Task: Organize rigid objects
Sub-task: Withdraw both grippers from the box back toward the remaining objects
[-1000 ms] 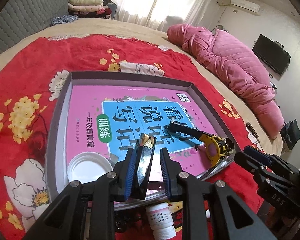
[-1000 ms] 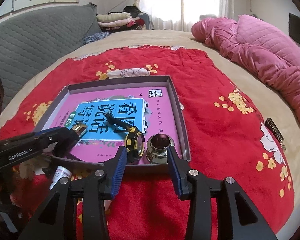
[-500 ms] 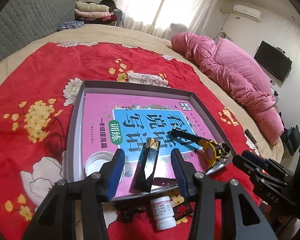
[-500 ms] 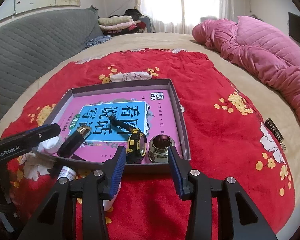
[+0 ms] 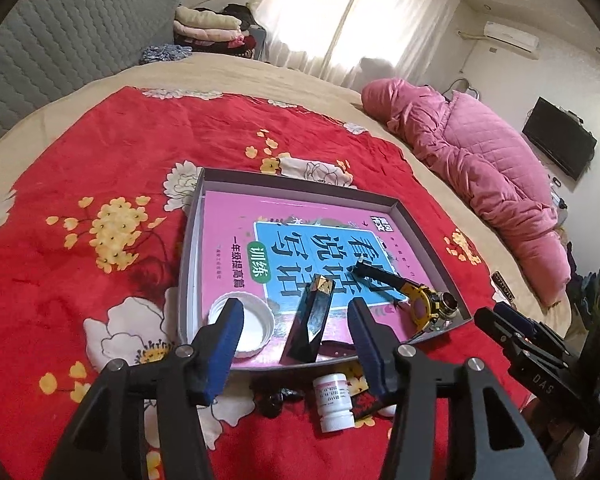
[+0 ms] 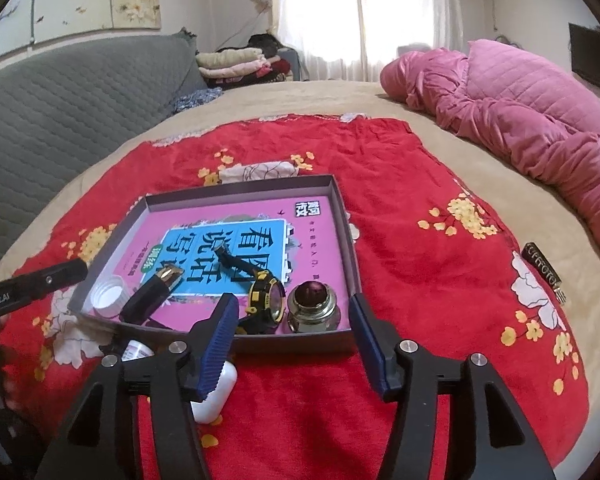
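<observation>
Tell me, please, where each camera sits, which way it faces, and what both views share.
Left wrist: sits on the left gripper, looking down along its opening, empty fingers at the tray; the right gripper shows at the right edge.
Right wrist: sits on the right gripper, jaws opening and empty, facing the tray's near wall; the left gripper shows at left.
Shared: tray, book, watch, black case.

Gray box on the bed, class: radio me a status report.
Left gripper and right gripper opening, nothing between pads. Black bar lies in gray box. White bottle outside it. Nothing blocking.
</observation>
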`<state>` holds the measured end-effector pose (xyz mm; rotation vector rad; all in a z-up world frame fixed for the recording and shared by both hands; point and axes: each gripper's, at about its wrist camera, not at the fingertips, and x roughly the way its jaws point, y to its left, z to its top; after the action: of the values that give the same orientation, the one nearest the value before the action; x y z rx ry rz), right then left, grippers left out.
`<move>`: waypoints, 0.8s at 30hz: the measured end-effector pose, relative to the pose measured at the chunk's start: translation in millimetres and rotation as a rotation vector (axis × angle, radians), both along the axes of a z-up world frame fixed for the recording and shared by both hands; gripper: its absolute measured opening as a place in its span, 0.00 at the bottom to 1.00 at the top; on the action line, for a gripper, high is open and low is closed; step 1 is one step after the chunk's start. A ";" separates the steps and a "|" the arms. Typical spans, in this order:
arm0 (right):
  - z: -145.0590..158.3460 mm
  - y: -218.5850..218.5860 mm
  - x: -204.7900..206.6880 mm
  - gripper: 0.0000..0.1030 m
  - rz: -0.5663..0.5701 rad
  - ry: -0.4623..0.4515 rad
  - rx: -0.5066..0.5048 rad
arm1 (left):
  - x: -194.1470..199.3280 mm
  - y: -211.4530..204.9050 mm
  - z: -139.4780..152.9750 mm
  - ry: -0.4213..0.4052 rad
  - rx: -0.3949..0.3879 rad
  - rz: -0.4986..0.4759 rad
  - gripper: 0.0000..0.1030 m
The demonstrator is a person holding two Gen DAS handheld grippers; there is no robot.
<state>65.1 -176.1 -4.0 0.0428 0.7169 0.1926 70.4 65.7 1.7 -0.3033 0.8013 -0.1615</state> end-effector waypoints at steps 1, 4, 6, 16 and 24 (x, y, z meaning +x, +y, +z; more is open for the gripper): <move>0.8 -1.0 -1.0 0.58 -0.001 -0.003 0.002 | -1.4 -1.3 0.2 0.001 0.004 0.002 0.52; 4.4 -4.5 -3.5 0.64 -0.011 -0.017 0.004 | -6.1 -5.2 2.3 0.000 0.026 -0.002 0.53; 6.9 -6.8 -4.5 0.65 -0.016 -0.026 0.010 | -9.1 -7.8 4.7 -0.006 0.041 -0.004 0.53; 16.6 -2.3 -12.7 0.70 0.000 -0.072 0.003 | -23.4 -8.4 17.8 -0.030 0.057 0.011 0.70; 24.1 -4.2 -20.0 0.72 0.002 -0.115 0.006 | -28.3 -4.0 21.1 -0.033 0.052 0.026 0.70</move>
<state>45.0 -180.4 20.1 0.0365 0.6021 0.1974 42.0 61.7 22.8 -0.2614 0.7678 -0.1205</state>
